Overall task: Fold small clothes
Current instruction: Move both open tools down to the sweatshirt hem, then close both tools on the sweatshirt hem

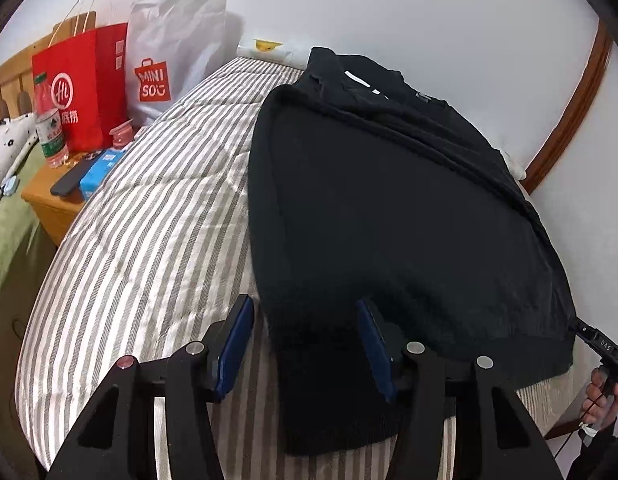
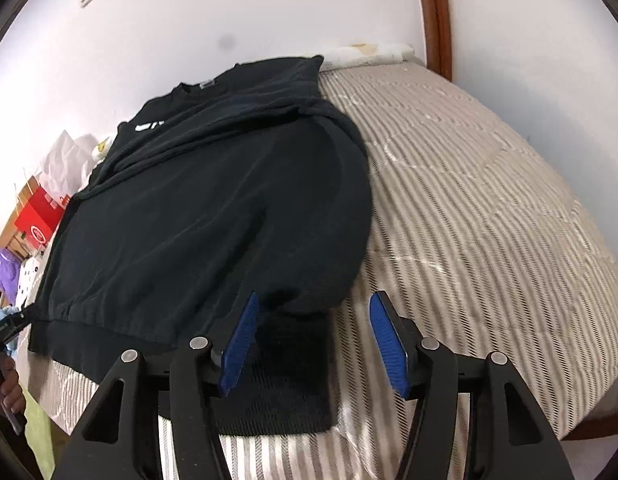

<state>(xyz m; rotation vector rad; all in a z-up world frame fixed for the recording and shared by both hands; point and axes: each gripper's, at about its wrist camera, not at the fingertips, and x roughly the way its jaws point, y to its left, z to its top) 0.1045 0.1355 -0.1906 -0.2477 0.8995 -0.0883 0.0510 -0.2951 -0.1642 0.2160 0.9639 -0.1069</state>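
On the striped bed (image 1: 149,220), a black sweatshirt (image 1: 389,200), spread mostly flat, neck end toward the white wall, hem toward the cameras. Shows a small white print near the chest and both sleeves folded in over the body. Ends each sleeve in a ribbed cuff that hangs down past the hem onto the striped cover. Seen from the left wrist: left hand-held gripper (image 1: 305,312) with the two blue pads apart, pointing downward at one sleeve cuff (image 1: 329,392). Lies between the pads, this cuff, with bare striped cover showing beside the left pad, so no clamping on the cloth. Seen from the right wrist: right hand-held gripper (image 2: 315,304), pads also apart, over the other cuff (image 2: 285,380). Stands clear of the fabric on its right side, with a gap of bed cover between pad and cuff; on the left side, too close to tell about touching. Beside the bed, a wooden nightstand (image 1: 49,208) carrying a red paper bag (image 1: 81,88), a white paper bag (image 1: 169,52), a plastic bottle (image 1: 47,120), a dark phone (image 1: 69,182) and a blue box (image 1: 99,170).
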